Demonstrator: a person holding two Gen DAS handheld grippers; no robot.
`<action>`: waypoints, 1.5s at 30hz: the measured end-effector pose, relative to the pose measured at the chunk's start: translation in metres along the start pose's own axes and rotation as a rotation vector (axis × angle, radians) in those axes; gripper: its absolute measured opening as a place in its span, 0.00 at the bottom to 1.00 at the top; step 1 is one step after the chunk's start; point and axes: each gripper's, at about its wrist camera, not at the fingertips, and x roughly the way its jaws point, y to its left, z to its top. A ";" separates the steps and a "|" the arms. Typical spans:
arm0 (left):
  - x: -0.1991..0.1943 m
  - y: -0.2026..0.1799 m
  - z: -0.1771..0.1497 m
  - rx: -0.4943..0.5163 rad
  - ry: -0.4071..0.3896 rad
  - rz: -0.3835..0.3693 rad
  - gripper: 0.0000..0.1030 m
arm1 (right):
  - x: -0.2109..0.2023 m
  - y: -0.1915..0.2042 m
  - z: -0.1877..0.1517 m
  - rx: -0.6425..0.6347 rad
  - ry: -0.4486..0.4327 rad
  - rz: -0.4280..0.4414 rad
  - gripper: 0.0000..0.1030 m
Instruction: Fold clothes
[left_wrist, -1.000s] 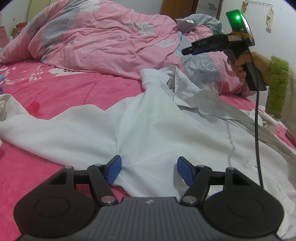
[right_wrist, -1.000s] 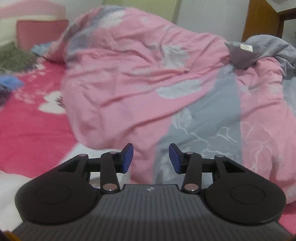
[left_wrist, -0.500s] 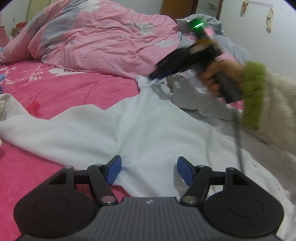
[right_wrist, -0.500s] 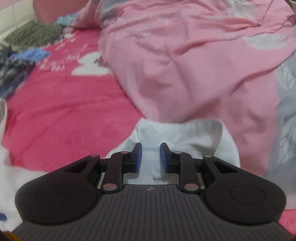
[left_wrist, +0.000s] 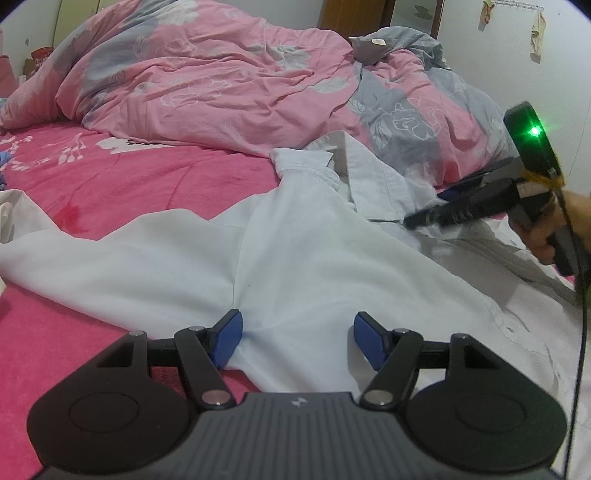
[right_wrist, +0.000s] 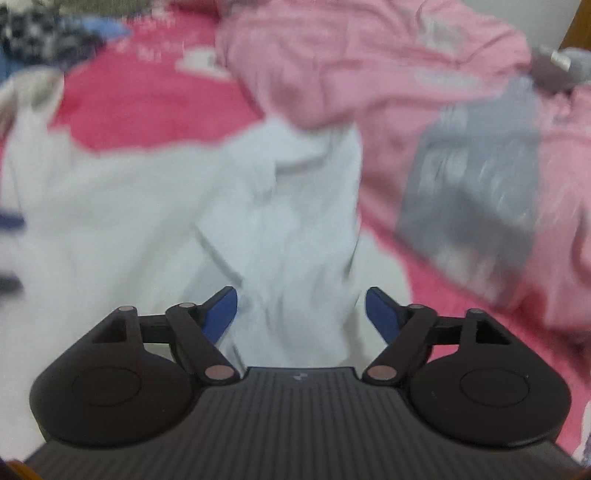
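A white shirt (left_wrist: 295, 254) lies spread and rumpled on the pink bed sheet (left_wrist: 122, 184), collar (left_wrist: 303, 162) toward the duvet. My left gripper (left_wrist: 297, 338) is open, low over the shirt's near hem. My right gripper (right_wrist: 301, 314) is open and empty over the shirt's crumpled right part (right_wrist: 295, 221); that view is blurred. In the left wrist view the right gripper (left_wrist: 428, 218) shows at the right, held by a hand (left_wrist: 546, 229), its tip by the shirt's folded-back front panel (left_wrist: 376, 184).
A pink and grey flowered duvet (left_wrist: 229, 81) is heaped along the far side of the bed. Another pale cloth (left_wrist: 14, 214) lies at the left edge. Dark and blue clothes (right_wrist: 40, 40) lie far left in the right wrist view. White wall and wooden door stand behind.
The right gripper dropped from over the duvet toward the collar, then pulled back right over the shirt; its jaws narrowed, then opened wide. The collar area shifted slightly. The left gripper has not moved.
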 end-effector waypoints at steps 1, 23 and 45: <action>0.000 0.000 0.000 -0.001 0.000 0.000 0.66 | 0.004 -0.003 -0.005 0.023 -0.004 0.006 0.13; -0.001 -0.001 0.001 -0.001 0.001 0.000 0.66 | -0.077 -0.195 -0.068 0.978 -0.200 -0.011 0.56; -0.113 -0.107 -0.060 0.092 0.099 -0.056 0.64 | -0.126 -0.030 -0.157 0.483 0.046 -0.026 0.06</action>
